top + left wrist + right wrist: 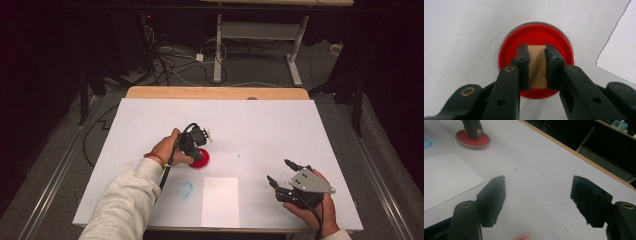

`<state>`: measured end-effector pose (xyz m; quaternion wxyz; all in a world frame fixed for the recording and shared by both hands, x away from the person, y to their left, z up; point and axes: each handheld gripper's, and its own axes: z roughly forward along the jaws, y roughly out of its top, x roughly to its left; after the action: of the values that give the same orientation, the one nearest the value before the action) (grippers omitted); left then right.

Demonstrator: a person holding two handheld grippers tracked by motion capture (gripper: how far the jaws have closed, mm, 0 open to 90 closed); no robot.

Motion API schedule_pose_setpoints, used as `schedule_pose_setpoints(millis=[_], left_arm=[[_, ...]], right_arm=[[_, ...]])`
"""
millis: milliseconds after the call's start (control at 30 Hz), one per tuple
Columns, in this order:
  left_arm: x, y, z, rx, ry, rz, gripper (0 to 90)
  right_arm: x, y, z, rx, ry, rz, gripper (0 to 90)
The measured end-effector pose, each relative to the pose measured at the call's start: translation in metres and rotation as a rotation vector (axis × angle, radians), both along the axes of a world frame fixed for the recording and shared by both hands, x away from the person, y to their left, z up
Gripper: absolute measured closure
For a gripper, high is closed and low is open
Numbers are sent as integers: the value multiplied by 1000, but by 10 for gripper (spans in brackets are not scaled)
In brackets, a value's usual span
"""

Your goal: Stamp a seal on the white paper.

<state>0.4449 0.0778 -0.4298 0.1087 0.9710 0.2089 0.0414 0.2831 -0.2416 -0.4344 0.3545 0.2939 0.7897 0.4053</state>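
Near the table's (150, 107) front edge, toward its right corner: right gripper (280, 179), jaws apart, nothing between. Beside it along that front edge, a sheet of paper (220, 201). Farther in, left of the middle: left gripper (201, 143), pointing down into a red dish (202, 160).

Left gripper view: left gripper (537, 67) clamped on a wooden block (537, 67), held over the red dish (536, 33).

Right gripper view: right gripper (537, 201), jaws wide apart above bare table; red dish (473, 140) well off.
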Motion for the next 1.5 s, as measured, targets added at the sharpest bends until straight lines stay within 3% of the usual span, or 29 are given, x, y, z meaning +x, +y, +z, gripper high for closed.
schedule_pose_setpoints(millis=[167, 267, 400, 533, 900, 1500], left_arm=[[0, -1, 1, 7, -5, -3, 739], [-2, 2, 4, -16, -13, 3, 738], [-8, 7, 15, -86, -30, 1, 738], [-11, 14, 21, -105, -65, 11, 737], [-27, 34, 33, -226, -116, 19, 737], [-51, 46, 38, -312, -179, -2, 737]], right_arm=[[0, 0, 1, 1, -4, 0, 290], [0, 0, 2, 9, -7, -1, 290], [3, 1, 2, 10, -5, -3, 290], [3, 1, 1, 6, -4, -2, 290], [3, 0, 3, 11, -15, -7, 291], [4, 0, 2, 9, -12, -10, 294]])
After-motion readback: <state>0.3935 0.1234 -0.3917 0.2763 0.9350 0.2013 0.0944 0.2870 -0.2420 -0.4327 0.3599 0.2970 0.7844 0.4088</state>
